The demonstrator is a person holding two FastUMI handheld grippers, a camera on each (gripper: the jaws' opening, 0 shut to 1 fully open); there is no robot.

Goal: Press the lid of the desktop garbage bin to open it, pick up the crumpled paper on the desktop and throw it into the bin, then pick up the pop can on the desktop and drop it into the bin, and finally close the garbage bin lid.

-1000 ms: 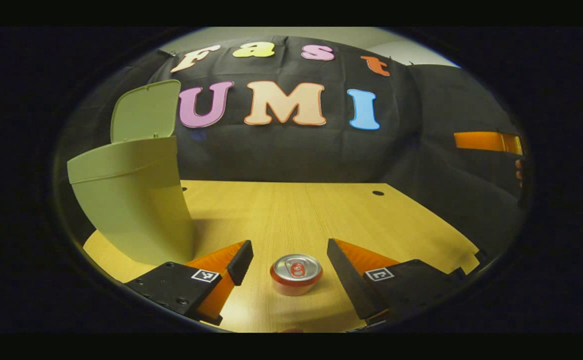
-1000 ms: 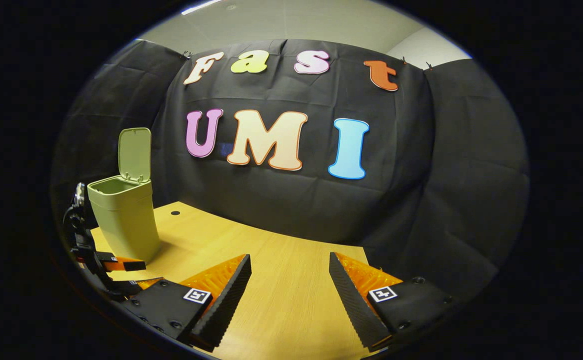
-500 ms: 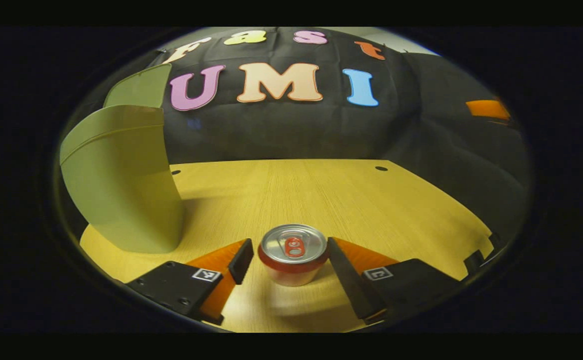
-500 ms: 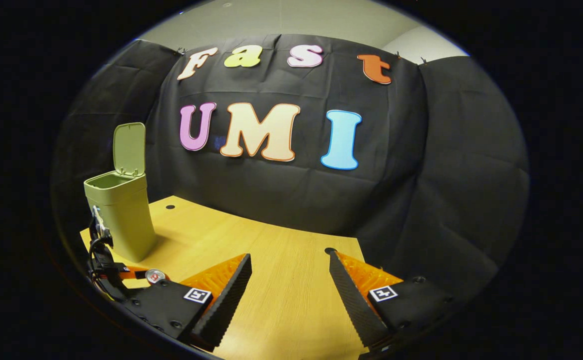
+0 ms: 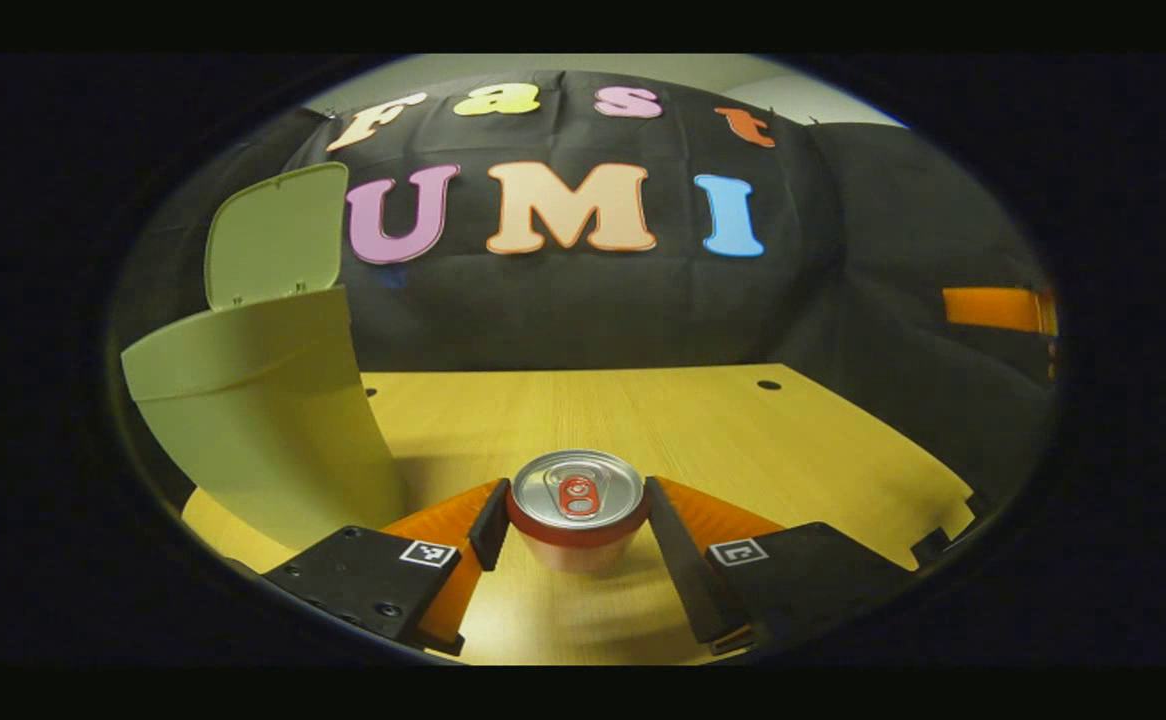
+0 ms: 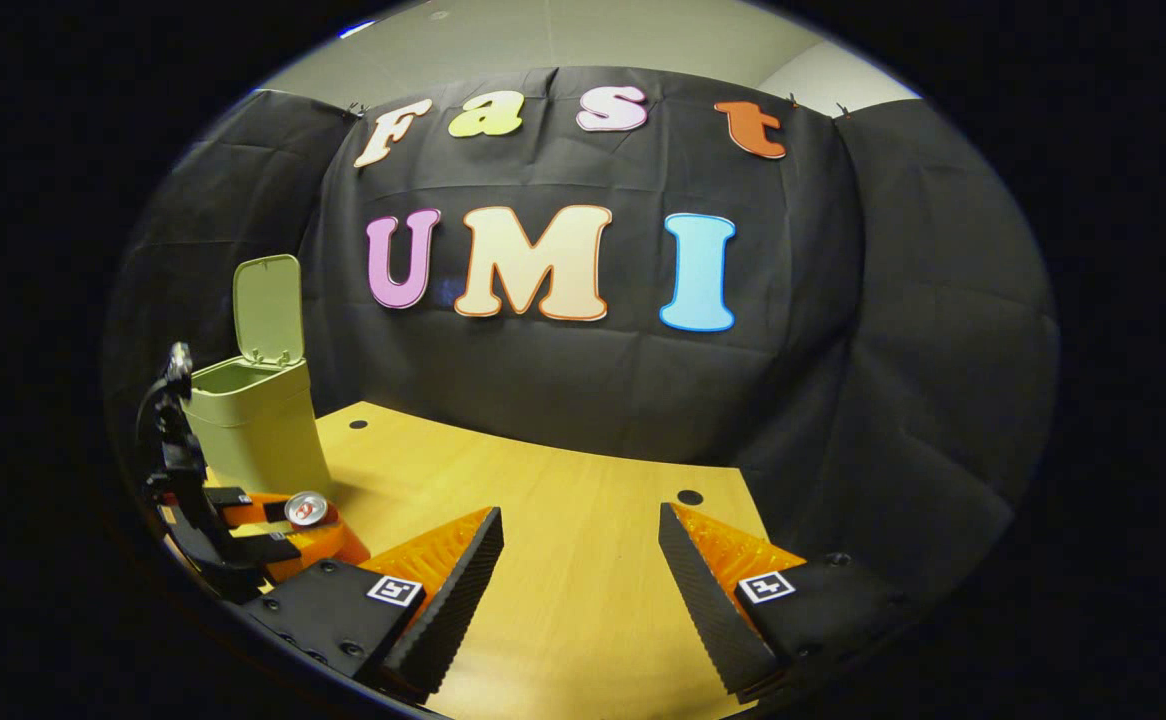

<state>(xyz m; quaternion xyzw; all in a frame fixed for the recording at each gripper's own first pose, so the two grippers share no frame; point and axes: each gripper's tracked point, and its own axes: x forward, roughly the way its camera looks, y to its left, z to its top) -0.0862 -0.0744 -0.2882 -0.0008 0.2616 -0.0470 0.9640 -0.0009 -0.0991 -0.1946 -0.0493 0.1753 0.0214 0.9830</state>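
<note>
We see a pop can with a shiny metal top and a smooth, glossy side. The garbage bin looks like smooth plastic, not very shiny, and its lid looks the same. The table looks like wood, with fine lines running along it and a soft shine. The wall is dull cloth with folds and creases. On the right gripper we see fingers with rough little ridges, like a saw. Its flat blocks look like dull, hard plastic with small screws.
</note>
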